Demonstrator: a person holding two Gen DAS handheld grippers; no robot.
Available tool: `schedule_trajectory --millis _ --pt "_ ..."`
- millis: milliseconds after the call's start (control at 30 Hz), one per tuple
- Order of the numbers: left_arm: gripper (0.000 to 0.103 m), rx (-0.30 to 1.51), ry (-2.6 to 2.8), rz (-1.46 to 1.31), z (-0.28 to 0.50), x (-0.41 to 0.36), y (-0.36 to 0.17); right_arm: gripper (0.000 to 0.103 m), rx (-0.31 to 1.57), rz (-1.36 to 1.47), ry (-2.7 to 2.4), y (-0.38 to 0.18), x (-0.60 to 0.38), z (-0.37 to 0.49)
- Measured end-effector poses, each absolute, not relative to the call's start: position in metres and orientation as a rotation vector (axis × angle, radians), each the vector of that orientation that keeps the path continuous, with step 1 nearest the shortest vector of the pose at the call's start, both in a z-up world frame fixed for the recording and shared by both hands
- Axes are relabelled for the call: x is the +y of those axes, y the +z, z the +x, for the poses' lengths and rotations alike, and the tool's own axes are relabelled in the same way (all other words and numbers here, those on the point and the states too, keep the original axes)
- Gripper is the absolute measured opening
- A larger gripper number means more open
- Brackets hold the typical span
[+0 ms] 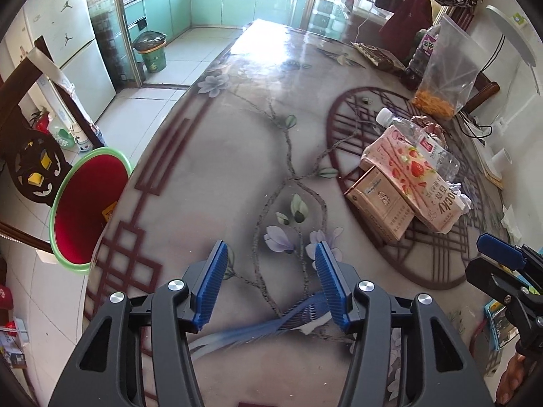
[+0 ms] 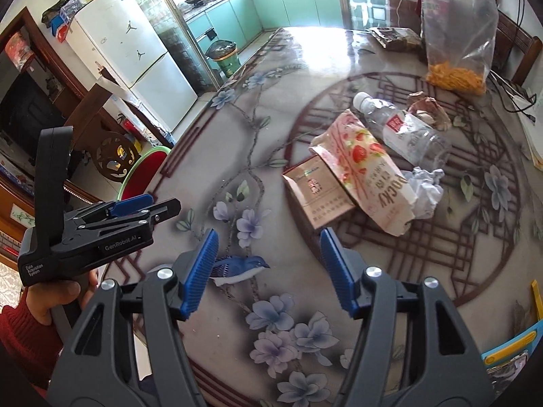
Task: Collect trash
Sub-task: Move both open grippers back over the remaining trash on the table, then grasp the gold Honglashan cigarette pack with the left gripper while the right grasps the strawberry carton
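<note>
While both grippers gape, two boxes (image 2: 356, 176), one bottle (image 2: 404, 129), one bin (image 1: 88, 210)

Red bin (image 1: 89, 209) with green rim: partly hidden behind table edge (image 1: 112, 224); in right wrist view only sliver (image 2: 149, 169) visible behind left gripper (image 2: 142, 205). Brown carton (image 2: 310, 196): far end covered by strawberry Pocky box (image 2: 368, 173); print too small to read. Crumpled white paper (image 2: 426, 190): partly tucked behind Pocky box. Plastic bottle (image 2: 404, 130): label text illegible. Right gripper (image 1: 499, 252) in left wrist view: cut off by frame edge, only one blue pad showing. Blue-and-yellow object (image 2: 509, 349): cropped by lens rim, unidentifiable.
</note>
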State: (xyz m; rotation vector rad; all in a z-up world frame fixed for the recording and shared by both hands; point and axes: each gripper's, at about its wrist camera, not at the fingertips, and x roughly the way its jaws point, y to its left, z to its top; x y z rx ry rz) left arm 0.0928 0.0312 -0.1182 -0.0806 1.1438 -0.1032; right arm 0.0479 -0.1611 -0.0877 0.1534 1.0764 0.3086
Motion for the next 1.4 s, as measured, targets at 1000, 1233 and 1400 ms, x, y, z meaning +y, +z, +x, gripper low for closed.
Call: schedule_trajectory --millis 1000,1233,1400 --pt "0.052 1.222 -0.192 -0.053 0.103 -0.036 -0.128 0.060 1.278 0.038 0.308 -0.155 -0.212 0.162" --pt "0.052 1.265 -0.163 -0.048 0.124 -0.041 -0.141 0.029 1.310 0.125 0.346 -0.178 -0.213 0.140" --pt "0.052 1.301 -0.191 -0.065 0.144 -0.063 -0.158 0.029 1.274 0.273 0.300 -0.176 -0.238 0.123"
